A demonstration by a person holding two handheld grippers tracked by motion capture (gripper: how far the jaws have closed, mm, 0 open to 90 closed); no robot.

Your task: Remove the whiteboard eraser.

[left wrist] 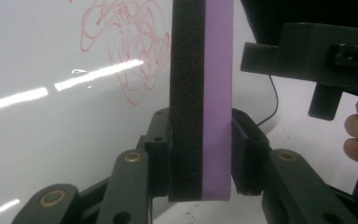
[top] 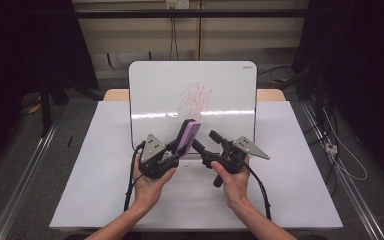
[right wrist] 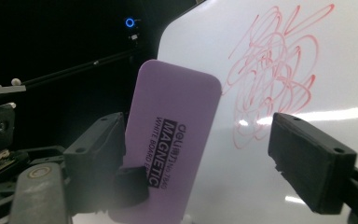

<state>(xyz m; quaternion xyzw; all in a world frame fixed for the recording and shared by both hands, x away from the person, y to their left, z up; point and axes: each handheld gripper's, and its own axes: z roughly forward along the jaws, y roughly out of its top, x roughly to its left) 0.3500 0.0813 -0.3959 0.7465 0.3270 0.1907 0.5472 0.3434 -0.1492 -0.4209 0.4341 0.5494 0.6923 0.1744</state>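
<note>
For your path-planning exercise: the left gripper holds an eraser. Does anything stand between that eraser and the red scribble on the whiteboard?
Nothing visible does. The eraser, clamped in the left gripper, has bare whiteboard between it and the scribble. The right gripper is open beside the eraser, off that path.

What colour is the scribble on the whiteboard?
Red, clearest in the right gripper view: scribble on the whiteboard.

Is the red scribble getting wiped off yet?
Not yet. The left claw has already picked up the purple eraser and holds it upright. The right claw is open beside it. The red scribble on the whiteboard looks untouched, so all wiping remains.
</note>
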